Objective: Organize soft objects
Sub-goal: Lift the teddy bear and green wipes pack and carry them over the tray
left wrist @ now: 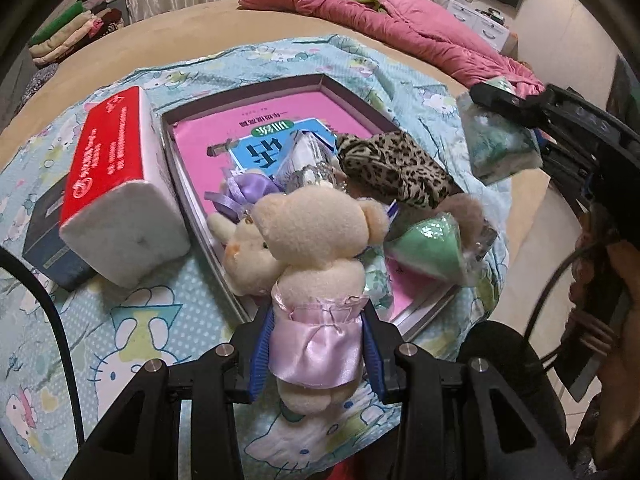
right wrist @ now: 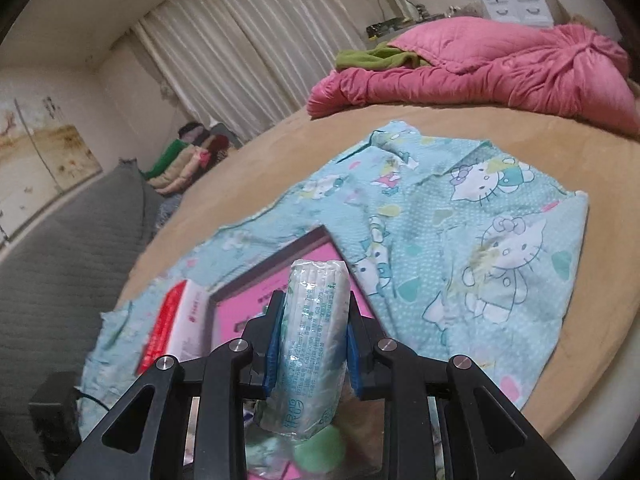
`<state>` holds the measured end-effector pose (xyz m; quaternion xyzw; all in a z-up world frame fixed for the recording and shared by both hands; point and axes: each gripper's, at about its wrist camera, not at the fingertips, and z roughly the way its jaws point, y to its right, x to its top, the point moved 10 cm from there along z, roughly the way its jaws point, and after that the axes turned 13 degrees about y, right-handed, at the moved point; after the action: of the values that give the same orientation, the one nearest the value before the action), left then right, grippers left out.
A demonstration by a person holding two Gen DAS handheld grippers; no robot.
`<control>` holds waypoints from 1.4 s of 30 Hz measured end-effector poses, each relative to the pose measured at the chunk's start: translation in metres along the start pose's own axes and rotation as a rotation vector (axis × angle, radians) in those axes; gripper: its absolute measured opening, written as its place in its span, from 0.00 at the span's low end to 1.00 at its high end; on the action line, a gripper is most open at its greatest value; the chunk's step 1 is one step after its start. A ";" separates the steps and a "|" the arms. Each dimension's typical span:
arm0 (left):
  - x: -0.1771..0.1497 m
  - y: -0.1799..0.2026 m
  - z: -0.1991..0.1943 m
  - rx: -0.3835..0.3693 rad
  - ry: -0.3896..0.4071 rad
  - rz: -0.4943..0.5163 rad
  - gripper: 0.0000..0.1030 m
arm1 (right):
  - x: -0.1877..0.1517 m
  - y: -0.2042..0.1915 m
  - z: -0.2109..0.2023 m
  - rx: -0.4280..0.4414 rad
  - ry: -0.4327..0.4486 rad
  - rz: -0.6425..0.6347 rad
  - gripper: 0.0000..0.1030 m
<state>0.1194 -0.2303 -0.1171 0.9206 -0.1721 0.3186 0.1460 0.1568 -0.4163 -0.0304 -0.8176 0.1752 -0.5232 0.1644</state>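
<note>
You are pinching the light, squashy teddy bear (left wrist: 316, 280) at its satin-skirted waist in your left gripper (left wrist: 316, 356), while your right gripper (right wrist: 312, 344) is squeezing the yielding tissue pack (right wrist: 310, 340) mid-body above the near tray (left wrist: 352, 92).

Black tongs (left wrist: 316, 344), blue pads (left wrist: 262, 354), silver screws (left wrist: 225, 349)

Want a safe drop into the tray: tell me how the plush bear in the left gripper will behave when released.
The plush bear is probably light and squashy: the left gripper pinches its satin dress narrow. Its head stands unsupported above the pads, so it may flop. It likely won't roll, landing among soft items in the tray.
</note>
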 end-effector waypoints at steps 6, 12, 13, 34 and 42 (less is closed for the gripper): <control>-0.002 -0.002 0.005 -0.004 -0.005 -0.001 0.39 | -0.006 0.003 0.015 -0.057 -0.014 -0.092 0.26; -0.002 -0.002 0.006 -0.007 -0.002 0.001 0.39 | -0.022 -0.002 0.034 -0.118 -0.064 -0.259 0.26; -0.002 -0.001 0.007 -0.008 -0.002 0.000 0.39 | -0.026 -0.003 0.036 -0.122 -0.073 -0.282 0.26; -0.002 -0.005 0.009 -0.041 0.004 -0.034 0.40 | -0.061 -0.022 0.057 0.015 -0.168 -0.170 0.43; -0.002 -0.006 0.009 -0.053 0.005 -0.049 0.41 | -0.058 -0.030 0.051 0.059 -0.149 -0.135 0.51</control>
<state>0.1254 -0.2280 -0.1257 0.9196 -0.1576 0.3125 0.1784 0.1843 -0.3592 -0.0839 -0.8591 0.0914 -0.4757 0.1653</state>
